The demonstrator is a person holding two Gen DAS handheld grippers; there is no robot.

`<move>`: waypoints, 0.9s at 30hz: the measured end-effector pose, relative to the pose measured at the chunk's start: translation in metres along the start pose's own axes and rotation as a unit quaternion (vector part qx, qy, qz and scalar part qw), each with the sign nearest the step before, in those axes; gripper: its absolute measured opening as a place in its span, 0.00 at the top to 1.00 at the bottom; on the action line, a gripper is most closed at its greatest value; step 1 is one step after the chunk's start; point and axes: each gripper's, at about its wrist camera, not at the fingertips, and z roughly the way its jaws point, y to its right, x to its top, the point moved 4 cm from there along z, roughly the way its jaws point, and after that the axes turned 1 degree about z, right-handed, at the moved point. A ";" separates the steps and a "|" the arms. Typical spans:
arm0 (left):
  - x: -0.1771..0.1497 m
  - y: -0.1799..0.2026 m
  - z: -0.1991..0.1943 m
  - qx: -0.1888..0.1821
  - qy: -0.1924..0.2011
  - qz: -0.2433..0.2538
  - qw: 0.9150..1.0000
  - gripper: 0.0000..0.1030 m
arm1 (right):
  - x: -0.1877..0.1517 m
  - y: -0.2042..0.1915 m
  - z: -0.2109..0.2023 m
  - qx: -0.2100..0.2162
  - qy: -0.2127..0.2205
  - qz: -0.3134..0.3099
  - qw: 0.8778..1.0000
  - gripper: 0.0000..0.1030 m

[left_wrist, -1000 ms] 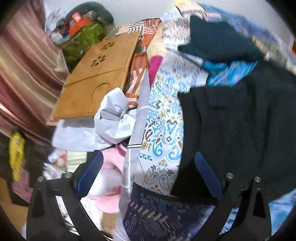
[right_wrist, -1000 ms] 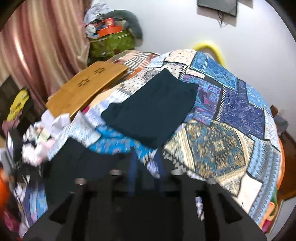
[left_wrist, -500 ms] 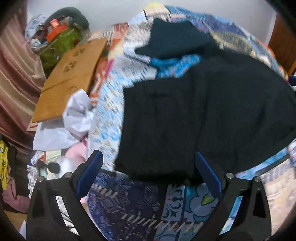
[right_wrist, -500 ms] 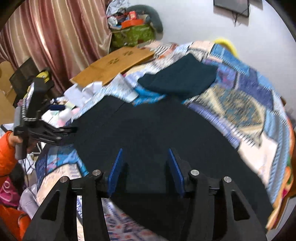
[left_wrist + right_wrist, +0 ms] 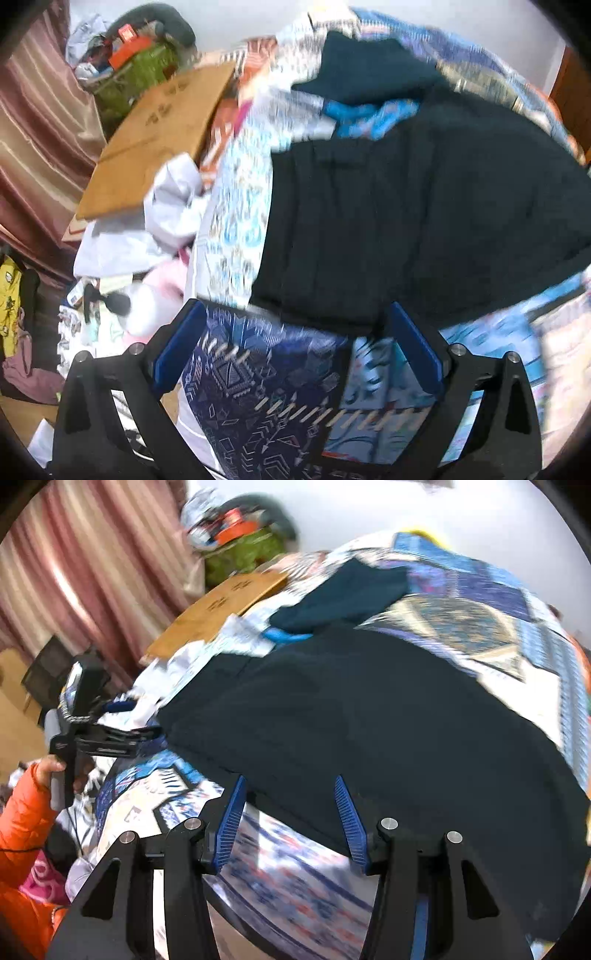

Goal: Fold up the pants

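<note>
Black pants (image 5: 424,221) lie spread across the patchwork quilt (image 5: 258,398) on the bed. My left gripper (image 5: 295,332) hangs open just short of their near-left edge, with only quilt between its blue pads (image 5: 181,347). In the right wrist view the pants (image 5: 369,720) fill the middle, and my right gripper (image 5: 290,805) is open over their near edge. The cloth lies between its fingertips, but the pads (image 5: 232,823) do not press on it. The left gripper (image 5: 151,733) also shows there at the pants' left corner, held by a hand in an orange sleeve (image 5: 22,819).
A folded dark teal garment (image 5: 369,70) lies on the quilt beyond the pants. A wooden board (image 5: 159,140) leans at the bed's left side above crumpled white cloth (image 5: 166,214). Striped curtains (image 5: 92,554) and a green bag (image 5: 243,554) stand behind.
The right gripper's jaws have widened from nearly shut on dark cloth, and the pants now lie flat. The left view has swung from the bed's left edge onto the pants.
</note>
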 end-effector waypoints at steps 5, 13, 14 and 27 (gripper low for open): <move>0.038 0.016 -0.025 -0.016 0.040 -0.015 0.999 0.02 | -0.010 0.073 -0.054 -0.067 0.062 0.087 0.992 0.55; 0.080 0.082 -0.007 -0.032 0.028 0.018 0.999 0.02 | -0.052 0.200 -0.111 -0.183 0.093 0.209 0.956 0.55; 0.084 0.089 -0.003 -0.037 0.024 0.021 0.999 0.02 | -0.056 0.212 -0.114 -0.190 0.093 0.221 0.952 0.55; 0.095 0.152 0.017 0.018 0.046 0.102 0.994 0.02 | -0.079 0.272 -0.071 -0.163 0.050 0.280 0.945 0.60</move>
